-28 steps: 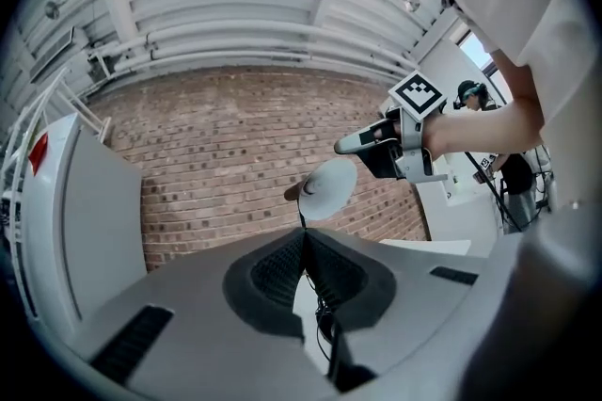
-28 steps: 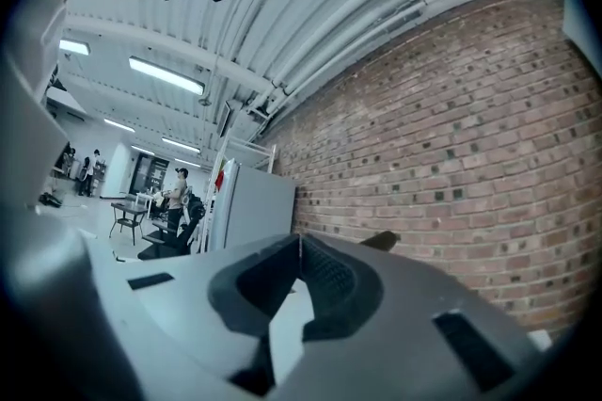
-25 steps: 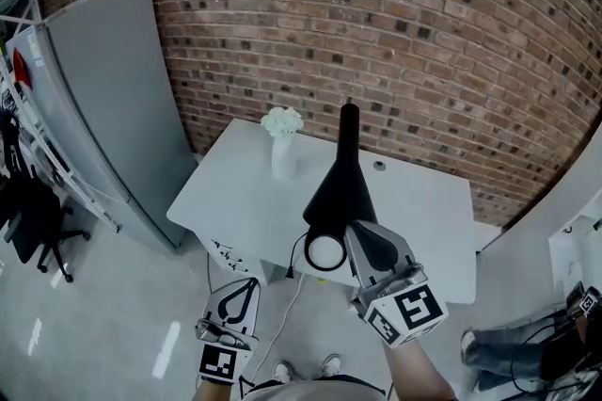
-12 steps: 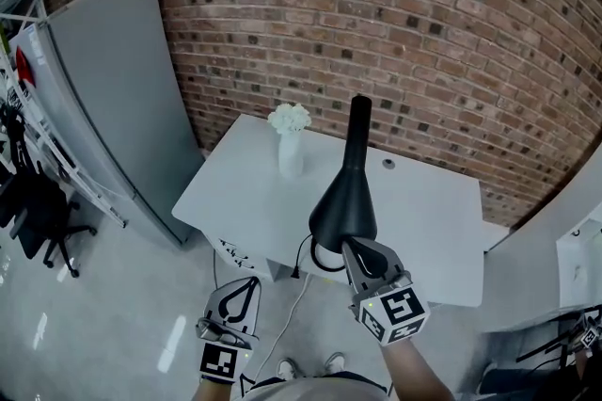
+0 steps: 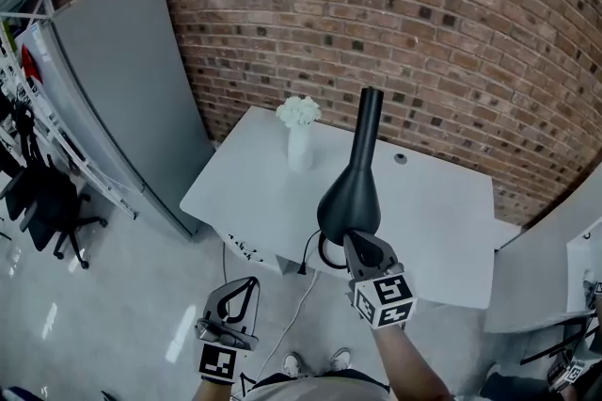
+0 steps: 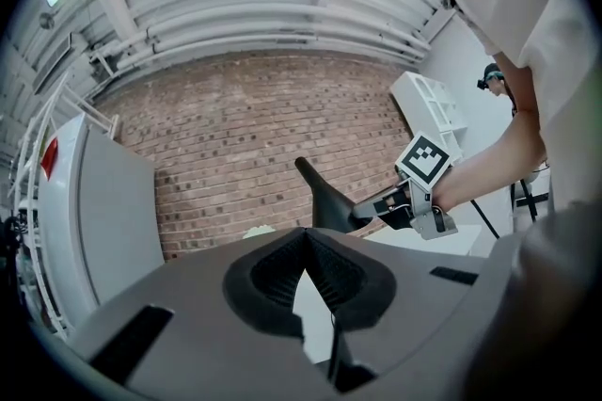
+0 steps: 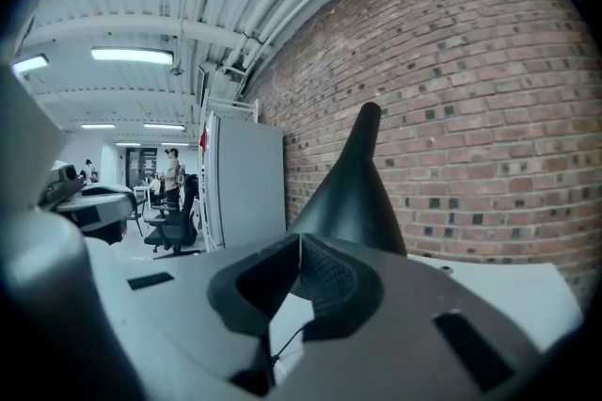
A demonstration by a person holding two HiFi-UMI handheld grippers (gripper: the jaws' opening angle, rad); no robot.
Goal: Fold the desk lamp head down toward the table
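Note:
The black desk lamp (image 5: 350, 195) stands at the near edge of the white table (image 5: 249, 192), with its cone-shaped head low and its neck rising toward the brick wall. My right gripper (image 5: 356, 241) is shut on the lower rim of the lamp head. In the right gripper view the cone (image 7: 353, 192) rises straight from the closed tips (image 7: 301, 241). My left gripper (image 5: 248, 282) hangs low in front of the table, shut and holding nothing. From the left gripper (image 6: 306, 232) I see the lamp (image 6: 324, 201) with the right gripper (image 6: 388, 206) on it.
A white vase of white flowers (image 5: 300, 134) stands at the table's back left. The lamp's cord (image 5: 306, 250) drops over the near edge. A tall grey cabinet (image 5: 113, 98) is to the left, with an office chair (image 5: 52, 211) beyond. A white shelf unit (image 5: 578, 239) stands right.
The lamp head has turned, and its white opening that showed at the rim is now out of sight. My right gripper stayed at the rim and moved with it. The left gripper has not moved.

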